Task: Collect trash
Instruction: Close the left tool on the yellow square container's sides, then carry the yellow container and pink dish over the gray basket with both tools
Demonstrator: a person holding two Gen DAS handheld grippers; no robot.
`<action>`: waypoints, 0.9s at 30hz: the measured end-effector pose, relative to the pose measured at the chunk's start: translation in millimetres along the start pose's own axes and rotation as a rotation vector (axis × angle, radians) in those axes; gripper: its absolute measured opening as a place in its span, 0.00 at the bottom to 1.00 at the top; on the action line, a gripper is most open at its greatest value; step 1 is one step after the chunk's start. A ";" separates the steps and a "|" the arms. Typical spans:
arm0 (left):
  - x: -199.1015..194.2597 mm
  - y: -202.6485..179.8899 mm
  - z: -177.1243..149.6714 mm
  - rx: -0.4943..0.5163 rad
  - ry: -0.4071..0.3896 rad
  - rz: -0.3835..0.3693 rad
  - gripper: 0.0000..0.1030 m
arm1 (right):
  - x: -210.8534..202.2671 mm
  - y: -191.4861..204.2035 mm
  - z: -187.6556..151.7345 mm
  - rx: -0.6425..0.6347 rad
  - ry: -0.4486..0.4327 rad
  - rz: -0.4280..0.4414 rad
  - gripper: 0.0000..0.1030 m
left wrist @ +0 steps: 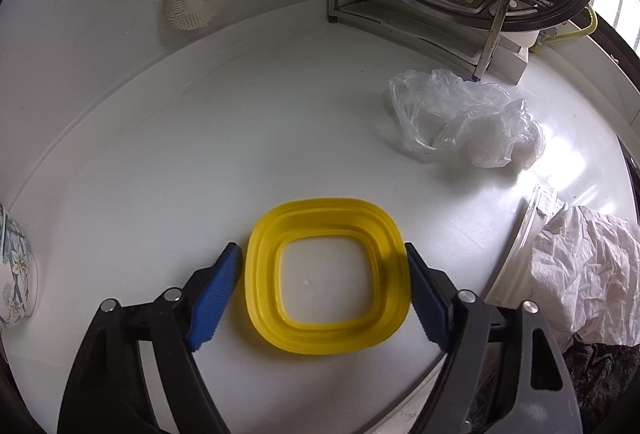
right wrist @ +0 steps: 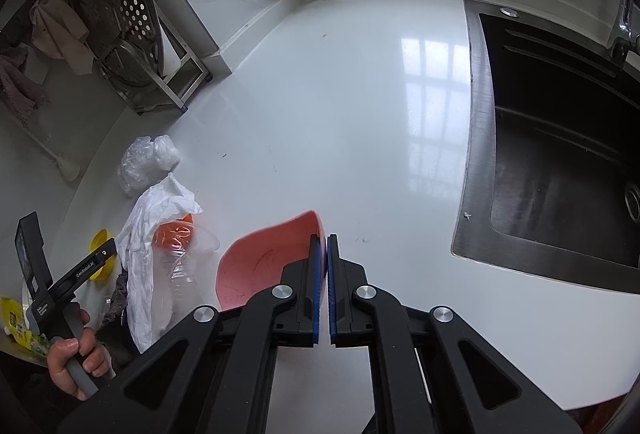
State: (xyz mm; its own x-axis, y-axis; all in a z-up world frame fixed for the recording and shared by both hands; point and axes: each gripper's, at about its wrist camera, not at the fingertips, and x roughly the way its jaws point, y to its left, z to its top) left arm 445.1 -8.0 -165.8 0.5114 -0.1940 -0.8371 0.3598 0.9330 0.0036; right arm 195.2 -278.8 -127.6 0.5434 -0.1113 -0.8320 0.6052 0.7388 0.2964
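Your left gripper (left wrist: 324, 294) straddles the yellow squarish plastic ring (left wrist: 328, 276) lying flat on the tabletop (left wrist: 200, 134), near its front edge; fingers apart, perhaps just touching. Right gripper (right wrist: 323, 266) is closed, apparently pinching the pink bowl's (right wrist: 260, 266) rim.

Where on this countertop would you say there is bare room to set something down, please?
The widest free patch lies between the sink and the steamer rack, ahead of the pink bowl. Another lies between the yellow ring and the brush. It is crowded around the clear bag and white bag.
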 end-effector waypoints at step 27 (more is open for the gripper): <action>-117.6 10.3 -24.0 -0.039 -0.101 -0.006 0.65 | -69.2 9.3 11.1 -0.064 -0.113 0.060 0.03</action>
State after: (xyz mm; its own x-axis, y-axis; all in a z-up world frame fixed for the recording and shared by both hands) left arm 369.9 31.7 -80.5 0.5857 -0.2277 -0.7779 0.3339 0.9423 -0.0244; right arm 169.8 -271.6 -62.1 0.6417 -0.1371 -0.7546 0.5334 0.7867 0.3106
